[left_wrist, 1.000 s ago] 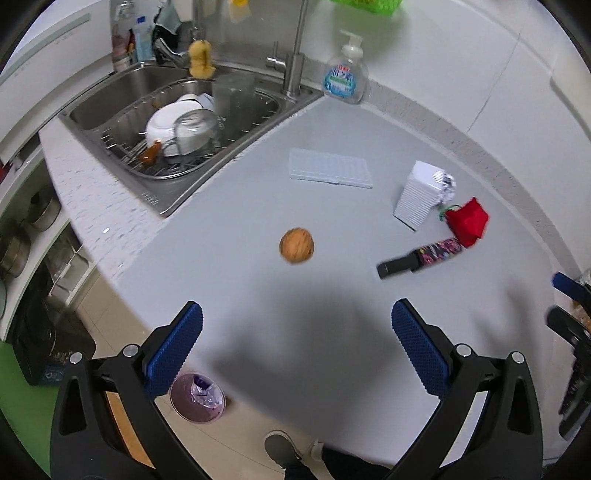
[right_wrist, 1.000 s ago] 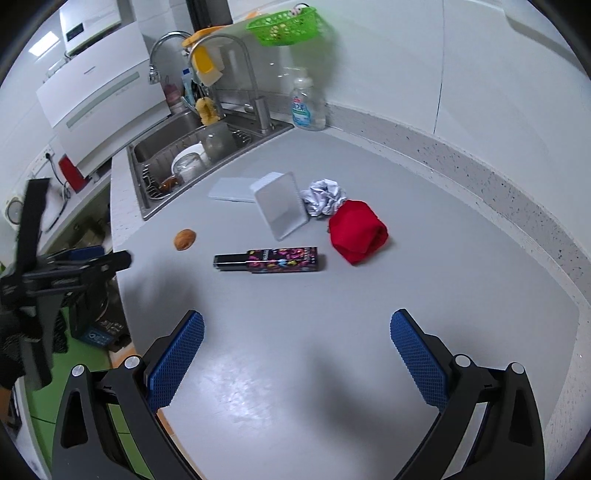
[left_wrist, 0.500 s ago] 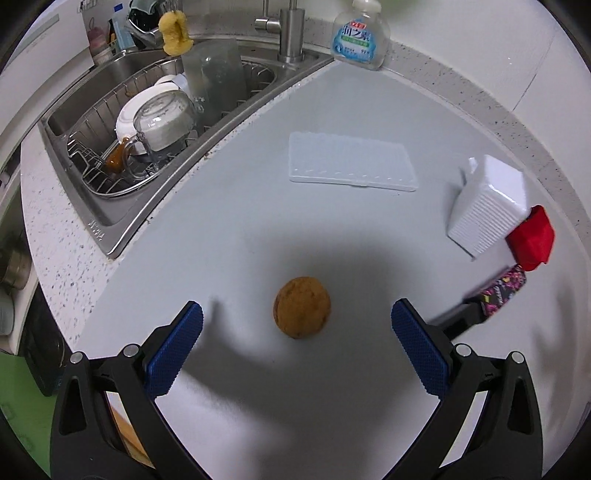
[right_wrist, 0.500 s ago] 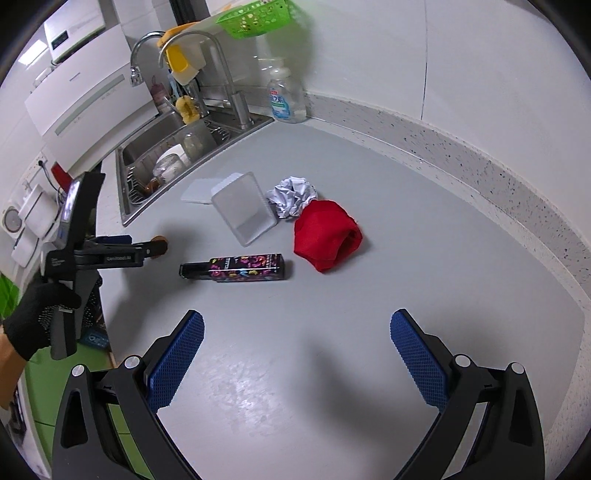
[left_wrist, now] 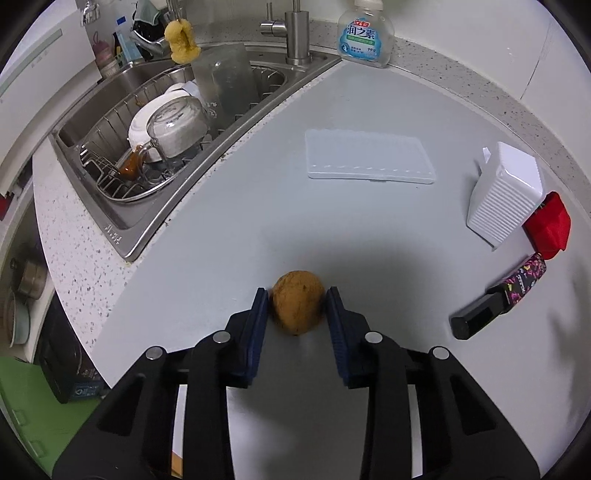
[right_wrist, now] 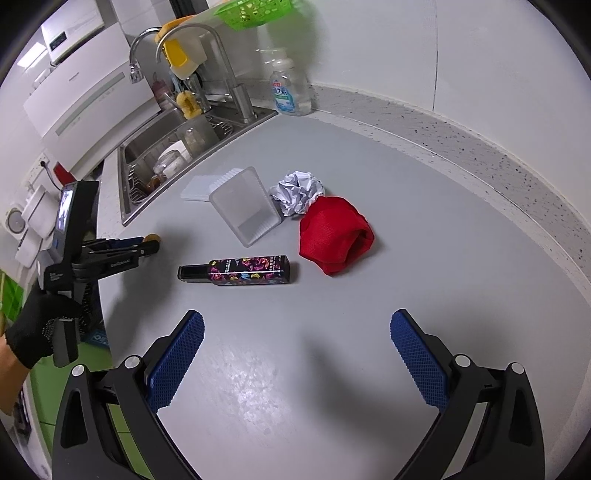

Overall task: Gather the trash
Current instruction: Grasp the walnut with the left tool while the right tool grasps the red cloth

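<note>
Left gripper (left_wrist: pixel 296 299), black frame with blue ribbed pads, was closing on a round brown walnut-like ball (left_wrist: pixel 297 307) on the grey countertop (left_wrist: pixel 258 206); both pads sat against the ball's sides, ball still resting on the surface near the counter's left edge. In the right wrist view the same gripper (right_wrist: pixel 153 242) showed at far left, held by a black-gloved hand (right_wrist: pixel 35 332), with only a sliver of the ball (right_wrist: pixel 152 237) visible at its tips. Right gripper (right_wrist: pixel 297 354) hovered over bare countertop with its blue pads spread wide and nothing between them. Just beyond it lay a black box with a colourful floral print (right_wrist: pixel 240 272), flat on its side. Farther right sat a bunched red cloth (right_wrist: pixel 334 236), touching a crumpled white paper ball (right_wrist: pixel 299 192) behind it. Just left of the paper stood a tilted clear ribbed plastic container (right_wrist: pixel 245 205), and behind that lay a flat translucent plastic lid (left_wrist: pixel 369 160). Far left was a stainless steel sink (left_wrist: pixel 110 221) with a wire rack holding a white plate and a glass jug. A clear soap bottle with a blue label (left_wrist: pixel 365 35) stood at the far wall beside the tap.
</note>
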A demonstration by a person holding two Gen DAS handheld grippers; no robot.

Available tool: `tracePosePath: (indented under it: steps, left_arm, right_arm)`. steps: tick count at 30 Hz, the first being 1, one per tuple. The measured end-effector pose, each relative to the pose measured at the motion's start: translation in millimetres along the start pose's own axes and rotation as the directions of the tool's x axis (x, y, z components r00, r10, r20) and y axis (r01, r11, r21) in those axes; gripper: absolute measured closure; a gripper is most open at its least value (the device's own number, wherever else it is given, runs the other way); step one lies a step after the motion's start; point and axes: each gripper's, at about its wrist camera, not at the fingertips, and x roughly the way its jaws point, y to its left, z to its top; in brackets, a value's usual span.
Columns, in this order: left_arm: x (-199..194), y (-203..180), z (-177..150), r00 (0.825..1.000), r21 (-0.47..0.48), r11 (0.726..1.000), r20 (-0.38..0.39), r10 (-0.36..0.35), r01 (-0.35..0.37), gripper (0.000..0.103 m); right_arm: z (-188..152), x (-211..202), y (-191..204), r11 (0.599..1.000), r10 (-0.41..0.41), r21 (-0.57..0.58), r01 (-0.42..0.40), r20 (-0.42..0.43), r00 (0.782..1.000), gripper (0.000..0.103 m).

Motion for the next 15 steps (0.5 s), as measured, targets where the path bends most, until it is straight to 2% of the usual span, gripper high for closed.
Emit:
tracePosePath:
  steps: [3, 15]
  left_arm:
    - [-2, 3, 1, 1.000, -0.008, 1.000, 0.002, -0.015, 0.015, 0.074]
    - [-19, 4, 1, 0.998, -0.030, 0.998, 0.028, -0.060, 0.061, 0.074]
  right_arm:
    - [3, 2, 1, 1.000, 0.000, -0.006, 0.000, -0.001, 1.000, 0.006]
    - [13, 9, -1, 1.000, -0.009, -0.025, 0.010, 0.009, 1.000, 0.006]
